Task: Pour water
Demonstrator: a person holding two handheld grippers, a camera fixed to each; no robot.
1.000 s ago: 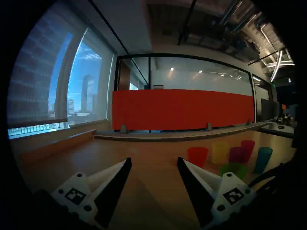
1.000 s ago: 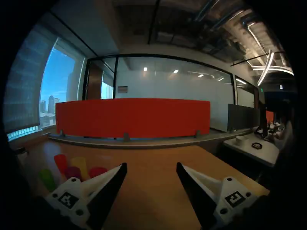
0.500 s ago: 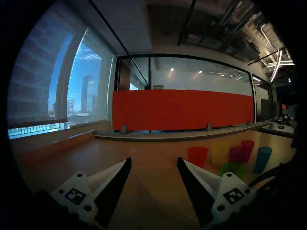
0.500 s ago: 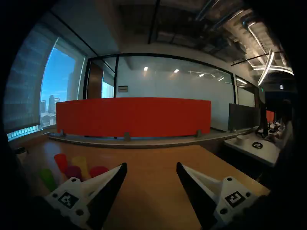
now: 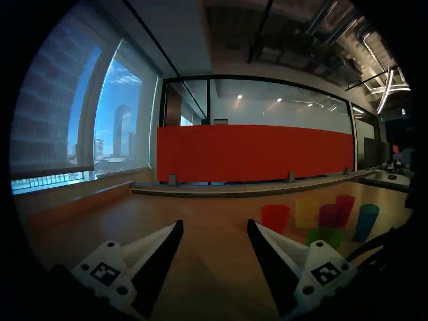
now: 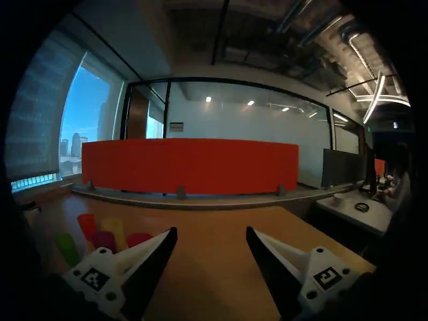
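Several coloured plastic cups stand grouped on the wooden table. In the left gripper view they sit right of centre: an orange-red cup (image 5: 275,217), a yellow cup (image 5: 306,212), a magenta cup (image 5: 330,215), a red cup (image 5: 345,206), a teal cup (image 5: 366,221) and a green cup (image 5: 324,236). My left gripper (image 5: 215,231) is open, low over the table, left of the cups, holding nothing. In the right gripper view the cups lie at lower left: orange-red cup (image 6: 86,226), yellow cup (image 6: 113,229), green cup (image 6: 68,248). My right gripper (image 6: 211,236) is open and holds nothing.
A long red partition (image 5: 254,152) on a grey rail closes off the table's far edge. Large windows (image 5: 115,128) run along the left. A white desk (image 6: 356,208) with small items stands at the far right, past the table's edge.
The right gripper view has tipped slightly so the red partition and cups sit a little lower in frame. The left gripper has stayed still. Both grippers remain open.
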